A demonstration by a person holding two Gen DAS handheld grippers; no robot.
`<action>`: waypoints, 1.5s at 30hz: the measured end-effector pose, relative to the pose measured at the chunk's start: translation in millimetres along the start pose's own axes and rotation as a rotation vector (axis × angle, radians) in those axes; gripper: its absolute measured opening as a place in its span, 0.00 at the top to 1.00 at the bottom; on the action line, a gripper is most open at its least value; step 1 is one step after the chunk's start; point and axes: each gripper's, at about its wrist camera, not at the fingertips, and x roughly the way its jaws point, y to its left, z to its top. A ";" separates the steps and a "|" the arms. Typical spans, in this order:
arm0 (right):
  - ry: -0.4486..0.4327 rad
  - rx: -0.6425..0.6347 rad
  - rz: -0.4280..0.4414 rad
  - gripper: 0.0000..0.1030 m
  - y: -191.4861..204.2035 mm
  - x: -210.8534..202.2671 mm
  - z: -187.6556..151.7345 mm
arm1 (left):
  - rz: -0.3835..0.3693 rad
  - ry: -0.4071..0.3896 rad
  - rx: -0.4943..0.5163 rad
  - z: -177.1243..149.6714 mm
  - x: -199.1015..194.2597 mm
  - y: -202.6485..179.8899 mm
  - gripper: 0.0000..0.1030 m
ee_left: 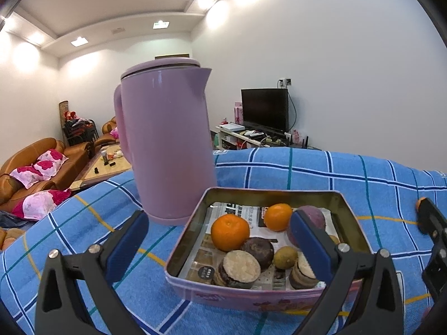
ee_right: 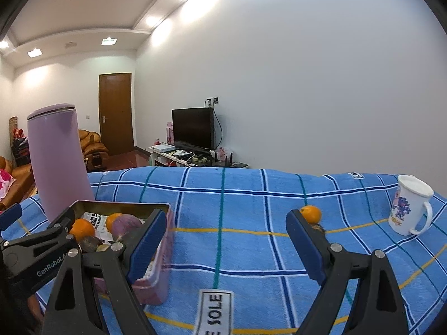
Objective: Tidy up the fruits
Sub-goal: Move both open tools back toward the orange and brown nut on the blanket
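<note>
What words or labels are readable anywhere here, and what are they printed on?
"GenRobot.A", then cut off: on the black body of the left claw.
"E SOLE", start cut off: white tag on the blue checked cloth.
Printed paper lining the tin: too blurred to read.
White mug lettering: too small to read.
</note>
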 end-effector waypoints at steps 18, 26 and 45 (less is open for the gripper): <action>0.054 -0.010 -0.044 0.14 -63.1 -10.2 -4.9 | -0.047 -0.024 0.114 -9.8 -32.0 -44.1 0.00; 0.057 -0.019 -0.102 0.14 -113.2 -14.6 -5.4 | -0.106 -0.021 0.169 -14.3 -45.9 -74.9 0.00; 0.231 0.124 -0.140 0.14 -213.6 19.6 -6.6 | -0.262 0.079 0.240 -22.0 -63.9 -179.5 0.00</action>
